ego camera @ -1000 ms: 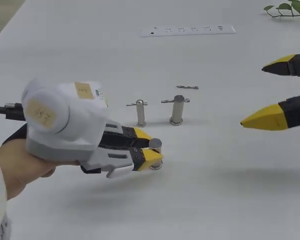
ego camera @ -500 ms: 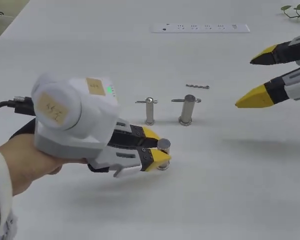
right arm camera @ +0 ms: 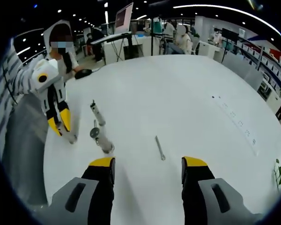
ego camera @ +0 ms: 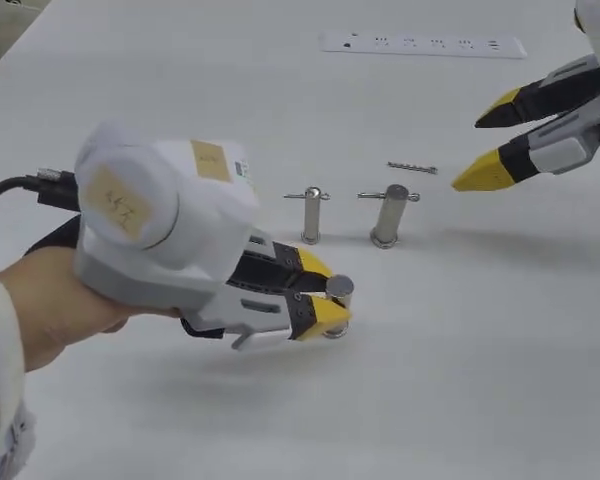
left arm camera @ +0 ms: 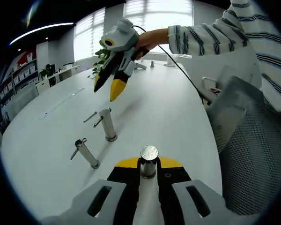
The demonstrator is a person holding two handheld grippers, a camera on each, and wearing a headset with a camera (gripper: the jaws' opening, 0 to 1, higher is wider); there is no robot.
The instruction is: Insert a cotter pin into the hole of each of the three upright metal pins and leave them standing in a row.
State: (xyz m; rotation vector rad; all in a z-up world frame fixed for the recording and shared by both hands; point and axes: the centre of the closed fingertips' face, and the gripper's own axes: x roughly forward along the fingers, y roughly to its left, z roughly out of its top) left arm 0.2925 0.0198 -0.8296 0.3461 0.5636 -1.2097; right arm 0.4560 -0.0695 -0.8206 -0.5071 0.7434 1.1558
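My left gripper (ego camera: 325, 296) (left arm camera: 148, 174) is shut on a short upright metal pin (ego camera: 340, 287) (left arm camera: 149, 153) that stands on the white table. Behind it stand two more upright pins, a thin one (ego camera: 311, 215) (left arm camera: 86, 153) (right arm camera: 97, 112) and a thicker one (ego camera: 388, 214) (left arm camera: 107, 124) (right arm camera: 102, 139), each with a cotter pin through its top. A loose cotter pin (ego camera: 412, 167) (left arm camera: 89, 116) (right arm camera: 159, 147) lies flat just beyond the thicker one. My right gripper (ego camera: 477, 146) (right arm camera: 147, 169) hovers open to the right of that loose cotter pin, above the table.
A white power strip (ego camera: 423, 44) (right arm camera: 234, 117) lies along the far side of the table (ego camera: 460, 350). In the right gripper view, people and desks stand far off behind the table. A mesh chair (left arm camera: 253, 154) sits at the near edge.
My right gripper has moved in from the right toward the loose cotter pin, still open. My left gripper has stayed shut on the front pin; the head camera has shifted.
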